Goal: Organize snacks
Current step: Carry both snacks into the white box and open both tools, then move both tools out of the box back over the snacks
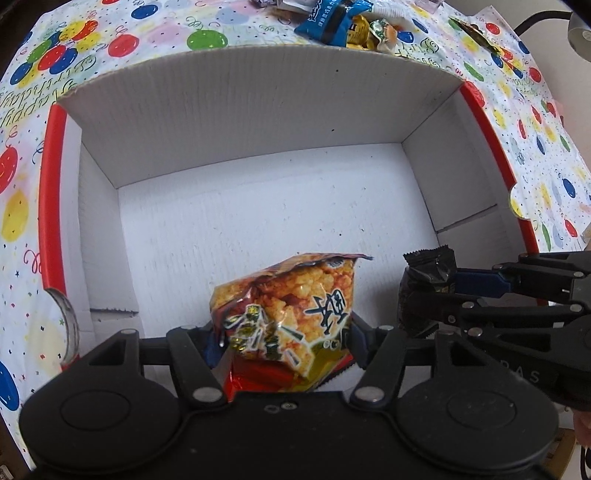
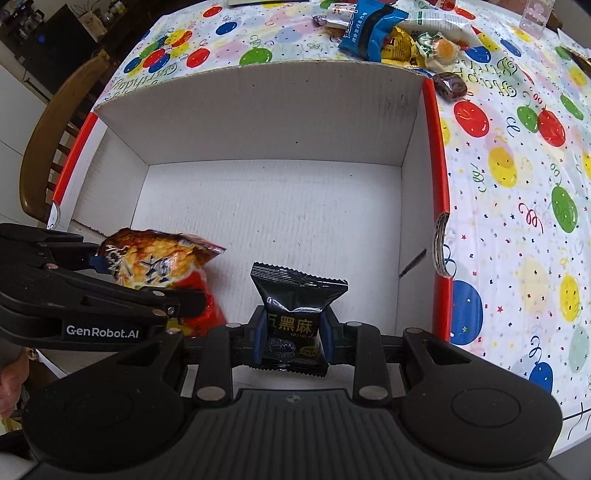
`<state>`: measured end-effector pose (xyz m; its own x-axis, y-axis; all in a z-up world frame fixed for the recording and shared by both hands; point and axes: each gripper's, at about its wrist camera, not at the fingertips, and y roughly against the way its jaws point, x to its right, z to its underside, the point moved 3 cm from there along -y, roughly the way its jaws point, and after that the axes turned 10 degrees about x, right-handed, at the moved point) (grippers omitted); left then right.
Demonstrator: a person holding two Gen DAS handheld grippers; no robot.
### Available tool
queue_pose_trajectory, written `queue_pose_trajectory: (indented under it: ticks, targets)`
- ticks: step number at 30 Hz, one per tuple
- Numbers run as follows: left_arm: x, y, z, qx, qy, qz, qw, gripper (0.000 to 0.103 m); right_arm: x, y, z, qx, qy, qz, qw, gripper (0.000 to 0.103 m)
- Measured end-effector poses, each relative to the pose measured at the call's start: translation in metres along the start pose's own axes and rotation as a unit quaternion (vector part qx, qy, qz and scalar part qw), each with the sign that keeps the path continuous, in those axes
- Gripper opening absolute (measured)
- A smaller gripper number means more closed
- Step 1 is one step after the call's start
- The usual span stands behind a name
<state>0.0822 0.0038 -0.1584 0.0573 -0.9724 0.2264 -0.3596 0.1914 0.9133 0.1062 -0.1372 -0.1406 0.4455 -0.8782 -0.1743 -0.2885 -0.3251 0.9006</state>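
The left tool (image 1: 286,332) is clamped on an orange rice-cracker bag (image 1: 284,314), its blue pads pressed against both sides of the crinkled packet. The right tool (image 2: 291,332) is clamped on a small black sesame packet (image 2: 295,314), held upright between its pads. Both packets hang over the near part of a white cardboard box (image 2: 273,122) with red-edged side walls; whether either touches the box floor cannot be told. The two tools sit side by side, near each other, the rice-cracker bag to the left of the black packet. The box floor ahead of them lies bare up to the far wall.

The box stands on a bench covered by a balloon-print cloth (image 2: 517,206). Beyond the far wall, a heap of snacks rests on the cloth: a blue packet (image 2: 369,31), a yellow packet (image 2: 400,44) and a green-and-white wrapped cake (image 2: 439,50) crowded together. A dark brown wrapped sweet (image 2: 448,86) lies just outside the box's far right corner. A wooden chair (image 2: 48,147) stands at the bench's left edge.
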Motion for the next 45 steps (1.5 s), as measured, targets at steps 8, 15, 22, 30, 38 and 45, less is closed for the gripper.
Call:
queue_pose_trajectory:
  ticks: [8,15,22,30,38,45]
  targets:
    - [-0.004,0.003,0.0,0.009,0.006,0.0,0.9999,0.076,0.001,0.004,-0.001,0.007,-0.004,-0.001,1.0,0.03]
    - [0.0,0.015,-0.001,0.025,-0.003,0.008,0.9997,0.081,0.002,0.021,-0.004,0.026,-0.007,-0.001,1.0,0.03]
    - [0.008,0.047,-0.008,0.078,-0.026,0.008,0.9966,0.09,0.004,0.054,-0.009,0.072,-0.014,-0.003,0.997,0.047]
    - [0.02,0.084,-0.019,0.153,-0.06,-0.005,0.9864,0.098,0.006,0.088,-0.019,0.123,-0.028,-0.003,0.992,0.054]
    - [0.03,0.112,-0.026,0.201,-0.08,-0.004,0.9763,0.102,0.01,0.116,-0.023,0.16,-0.036,0.005,0.986,0.064]
    - [0.04,0.13,-0.04,0.242,-0.086,-0.015,0.9662,0.103,0.016,0.137,-0.034,0.193,-0.036,0.009,0.98,0.075]
